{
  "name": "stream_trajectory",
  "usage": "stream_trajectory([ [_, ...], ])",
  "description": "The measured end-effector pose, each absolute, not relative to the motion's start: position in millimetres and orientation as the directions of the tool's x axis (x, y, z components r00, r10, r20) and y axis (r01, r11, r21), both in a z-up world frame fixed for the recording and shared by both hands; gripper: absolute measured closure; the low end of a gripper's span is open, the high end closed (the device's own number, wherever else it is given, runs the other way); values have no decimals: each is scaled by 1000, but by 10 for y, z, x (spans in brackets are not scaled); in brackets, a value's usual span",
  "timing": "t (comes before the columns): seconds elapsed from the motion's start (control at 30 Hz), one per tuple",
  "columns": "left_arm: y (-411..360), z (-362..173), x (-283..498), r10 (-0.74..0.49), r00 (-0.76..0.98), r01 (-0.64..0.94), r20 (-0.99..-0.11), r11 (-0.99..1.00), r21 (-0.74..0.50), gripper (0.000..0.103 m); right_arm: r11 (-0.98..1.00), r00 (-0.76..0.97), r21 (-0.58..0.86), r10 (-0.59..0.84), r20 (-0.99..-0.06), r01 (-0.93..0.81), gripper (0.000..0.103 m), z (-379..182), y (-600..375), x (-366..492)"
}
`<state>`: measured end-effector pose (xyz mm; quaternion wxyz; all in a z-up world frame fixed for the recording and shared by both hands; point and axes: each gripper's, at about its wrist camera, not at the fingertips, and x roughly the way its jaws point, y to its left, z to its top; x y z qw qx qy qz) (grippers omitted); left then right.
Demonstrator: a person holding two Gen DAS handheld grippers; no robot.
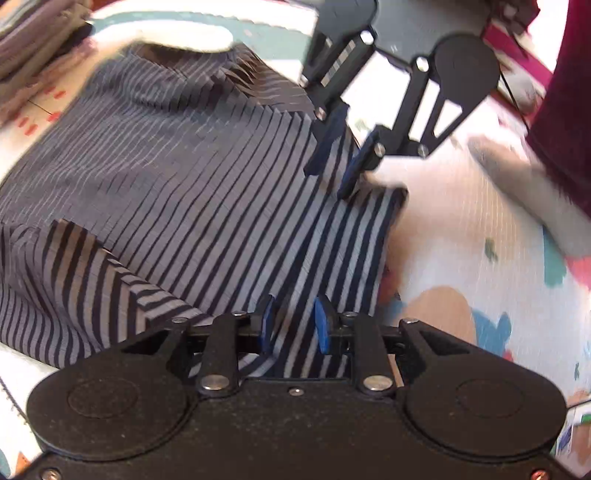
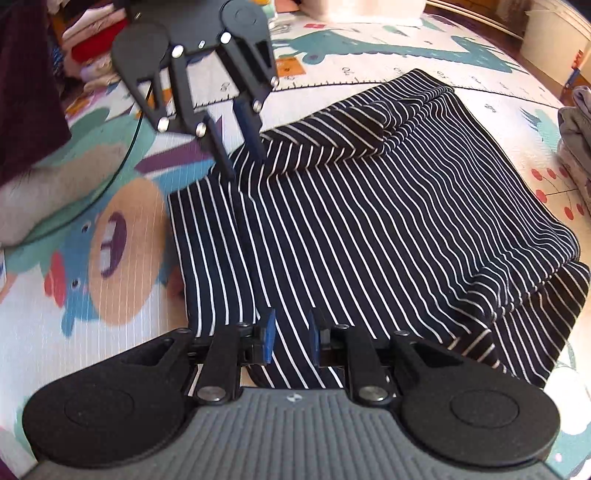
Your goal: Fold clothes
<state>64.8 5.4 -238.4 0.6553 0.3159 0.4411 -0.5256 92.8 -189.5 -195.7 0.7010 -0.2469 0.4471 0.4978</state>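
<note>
A dark navy garment with thin white stripes [image 2: 369,221] lies partly folded on a colourful play mat [image 2: 110,258]; it also shows in the left wrist view [image 1: 166,166]. A folded flap [image 2: 351,129] lies across its far side. My left gripper [image 1: 293,323] is open, its blue pads on either side of the garment's near edge; from the right wrist view it shows over the far left corner [image 2: 240,151]. My right gripper [image 2: 291,338] is open over the near edge, and in the left wrist view it stands over the far right corner [image 1: 330,166]. Nothing is pinched.
Stacks of folded clothes sit at the mat's edges [image 2: 576,136] [image 2: 96,48] [image 1: 33,48]. A white box [image 2: 369,9] stands at the back. A person's dark red clothing [image 1: 565,110] and pale foot [image 2: 55,195] are beside the garment.
</note>
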Motion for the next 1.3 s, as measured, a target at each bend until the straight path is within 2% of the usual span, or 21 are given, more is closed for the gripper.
stream_trajectory([
  [0.03,52,-2370,518,-424,102,979,-900,204,14,80,379,104,94,470,-876,-921,79,-2009,-1819,879],
  [0.1,43,-2311,442,-422,110,982,-900,189,31,79,228,74,17,385,-920,-974,77,-2193,-1655,640],
  [0.17,66,-2270,431,-430,125,973,-894,229,26,79,80,121,-98,372,-920,-992,76,-2225,-1632,378],
  [0.27,111,-2326,320,-429,147,972,-891,232,48,79,60,139,-126,369,-919,-990,79,-2160,-1663,300],
  [0.37,93,-2242,339,-415,67,974,-908,223,-30,78,18,176,-183,378,-909,-983,77,-2217,-1699,129],
  [0.43,169,-2103,491,-459,43,948,-887,300,-110,72,-58,204,-242,376,-904,-968,80,-2220,-1693,-28],
  [0.5,296,-1985,679,-491,94,896,-866,421,-141,66,-21,154,-175,379,-912,-984,85,-2133,-1677,48],
  [0.6,583,-1899,1065,-506,224,737,-833,647,-195,62,80,117,-92,420,-900,-993,77,-2018,-1707,209],
  [0.73,1086,-1962,1555,-431,389,444,-814,862,-244,62,259,121,-4,436,-892,-966,74,-1987,-1746,555],
  [0.87,1434,-2018,2005,-321,474,272,-820,939,-210,62,438,174,37,432,-885,-898,72,-2018,-1806,995],
  [1.0,1636,-2070,2354,-253,515,181,-819,966,-185,60,570,235,48,413,-880,-820,67,-2100,-1883,1438],
  [1.3,1765,-2247,2867,-224,557,70,-800,972,-223,59,669,288,62,400,-870,-741,62,-2150,-1879,1814],
])
